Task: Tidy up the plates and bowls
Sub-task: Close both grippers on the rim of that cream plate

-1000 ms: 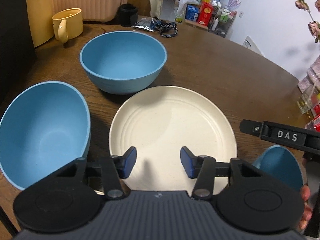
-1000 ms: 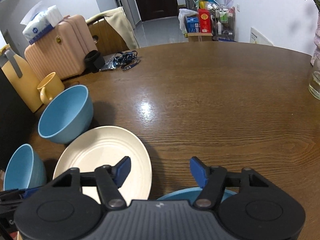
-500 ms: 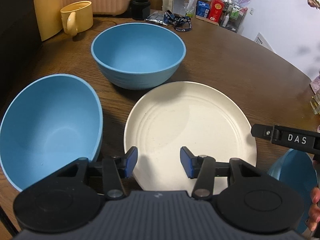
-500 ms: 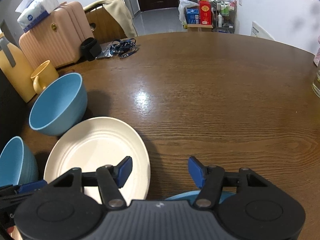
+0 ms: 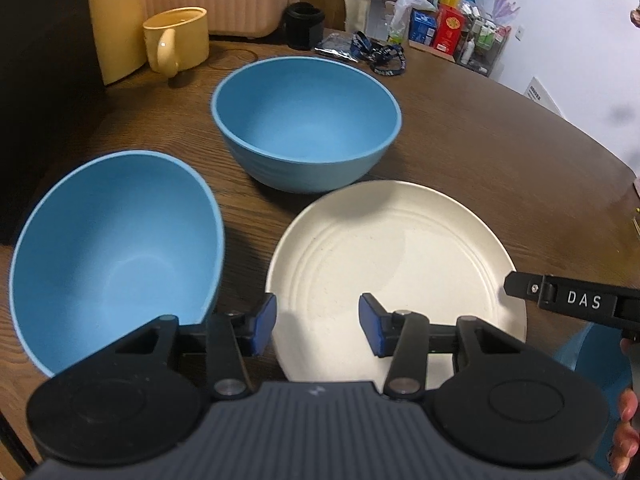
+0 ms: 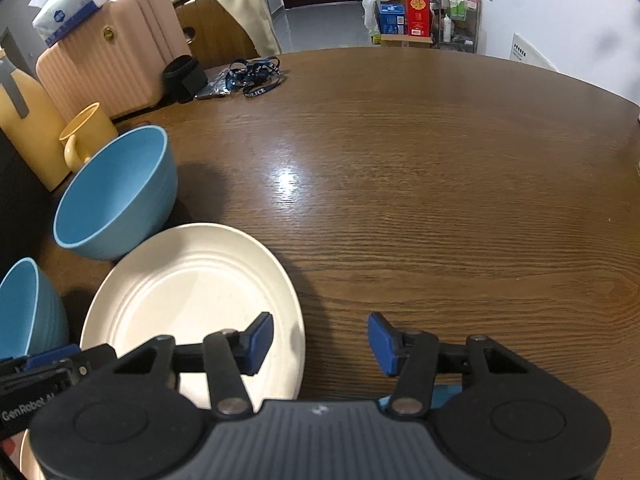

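A cream plate (image 5: 396, 264) lies flat on the wooden table (image 5: 500, 152); it also shows in the right wrist view (image 6: 192, 308). A blue bowl (image 5: 306, 120) stands upright behind it, and a second blue bowl (image 5: 112, 252) sits to the left. A third blue dish (image 5: 592, 356) peeks at the far right under the right gripper. My left gripper (image 5: 316, 326) is open and empty over the plate's near edge. My right gripper (image 6: 320, 342) is open and empty, its left finger over the plate's right rim.
A yellow mug (image 5: 176, 38) stands at the back left beside a yellow board (image 5: 116, 20). A black cup (image 5: 304, 24), lanyards (image 5: 380, 56) and a pink suitcase (image 6: 108, 60) sit at the table's far edge. Bare wood (image 6: 440, 184) spreads to the right.
My left gripper has moved forward and left; the bowls and plate appear nearer and shifted right. My right gripper has edged forward over the plate's rim. Both stayed open.
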### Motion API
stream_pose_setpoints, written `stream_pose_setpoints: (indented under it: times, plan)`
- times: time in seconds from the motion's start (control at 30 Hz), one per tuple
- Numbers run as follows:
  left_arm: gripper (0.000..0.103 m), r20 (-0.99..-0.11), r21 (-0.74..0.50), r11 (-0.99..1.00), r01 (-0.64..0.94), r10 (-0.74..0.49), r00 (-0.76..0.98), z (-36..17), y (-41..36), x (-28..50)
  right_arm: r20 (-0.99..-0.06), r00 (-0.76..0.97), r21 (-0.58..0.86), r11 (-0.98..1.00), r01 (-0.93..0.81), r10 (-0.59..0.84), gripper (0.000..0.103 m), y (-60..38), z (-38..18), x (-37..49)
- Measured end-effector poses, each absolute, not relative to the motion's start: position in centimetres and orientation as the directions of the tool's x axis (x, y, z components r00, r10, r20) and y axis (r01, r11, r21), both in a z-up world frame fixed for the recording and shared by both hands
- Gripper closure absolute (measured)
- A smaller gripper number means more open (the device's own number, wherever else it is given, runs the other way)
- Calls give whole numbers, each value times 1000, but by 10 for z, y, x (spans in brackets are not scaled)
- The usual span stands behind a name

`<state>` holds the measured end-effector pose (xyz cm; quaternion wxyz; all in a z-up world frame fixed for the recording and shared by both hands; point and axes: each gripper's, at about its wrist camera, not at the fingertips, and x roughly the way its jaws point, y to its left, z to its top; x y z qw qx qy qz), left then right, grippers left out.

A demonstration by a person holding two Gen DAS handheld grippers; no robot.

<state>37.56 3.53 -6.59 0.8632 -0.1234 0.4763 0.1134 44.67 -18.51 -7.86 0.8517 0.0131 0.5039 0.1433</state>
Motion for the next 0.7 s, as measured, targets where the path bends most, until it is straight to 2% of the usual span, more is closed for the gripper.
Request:
stream_pose_setpoints:
  times: [0.1,0.47,0.7]
  plan:
    - [55,-848,-96,941,-325,94,522,-64,39,375,-856,446,169,958,-232,260,62,-184,-80,448]
    - [58,-840,-86,957,-279,81,537,-62,26,373,-858,443,168,957,-235,259,64,-182,-82,448]
    - [60,-853,-40,951,-306,127,507,-69,25,373,-861,439,169,958,-231,257,64,-186,-84,448]
